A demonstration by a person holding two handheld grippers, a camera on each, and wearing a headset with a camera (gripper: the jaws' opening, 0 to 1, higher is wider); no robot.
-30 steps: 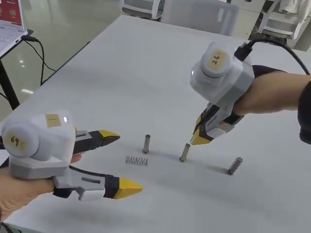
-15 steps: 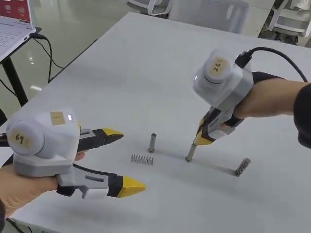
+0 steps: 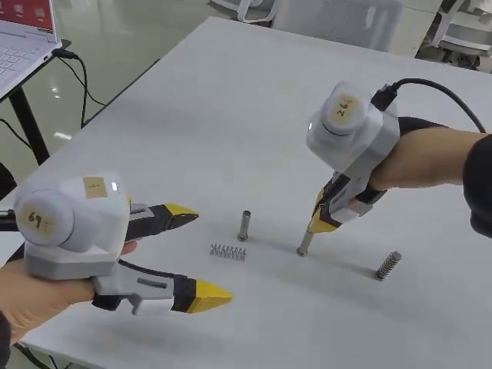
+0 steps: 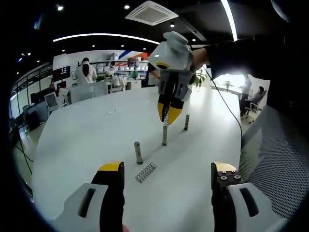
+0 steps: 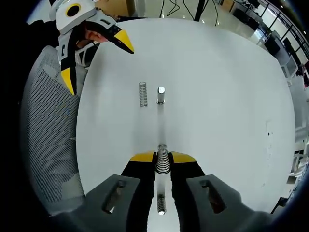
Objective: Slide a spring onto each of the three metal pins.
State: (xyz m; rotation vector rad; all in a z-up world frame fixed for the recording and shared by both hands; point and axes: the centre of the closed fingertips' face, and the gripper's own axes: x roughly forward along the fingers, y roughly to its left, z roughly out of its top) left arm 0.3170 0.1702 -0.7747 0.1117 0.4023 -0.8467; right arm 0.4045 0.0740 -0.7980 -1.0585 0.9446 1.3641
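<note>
Progress: my right gripper (image 3: 321,224), clamped on a coiled steel spring (image 5: 162,164), has dropped onto the silver metal middle pin (image 3: 305,244), so the second one's nearly threaded; left gripper (image 3: 204,252) waits, jaws apart.

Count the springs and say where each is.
3. A loose spring lies beside the bare pin; a fitted spring stands at the head view's right; a held spring is in the right gripper above the middle pin.
</note>
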